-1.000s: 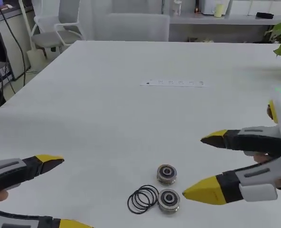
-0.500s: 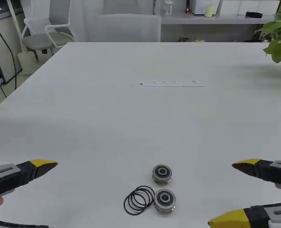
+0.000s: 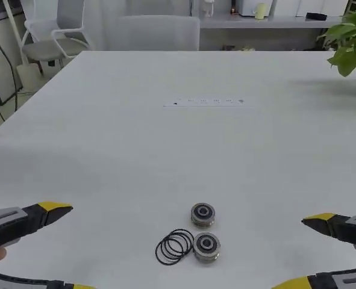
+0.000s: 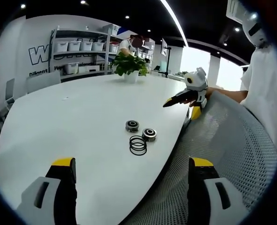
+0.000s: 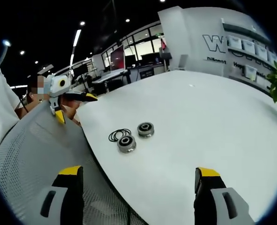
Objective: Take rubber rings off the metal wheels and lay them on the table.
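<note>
Lying flat near the table's (image 3: 165,150) near edge, the rubber rings (image 3: 174,247) are seen overlapped just beside the nearer of the two metal wheels (image 3: 206,247), whose bores face up; being round, none has a long axis. The rings are judged light and limp, the wheels heavy and slick, best pinched across the rim. The left gripper (image 3: 81,248) and right gripper (image 3: 289,253) are held spread and empty, flanking them.

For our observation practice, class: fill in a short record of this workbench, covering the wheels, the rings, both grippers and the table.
Wheels: nearer wheel and farther wheel, lying flat on the white table
Rings: rubber rings, black, in an overlapping pile beside the nearer wheel
left gripper: open, empty, apart from the parts
right gripper: open, empty, apart from the parts
</note>
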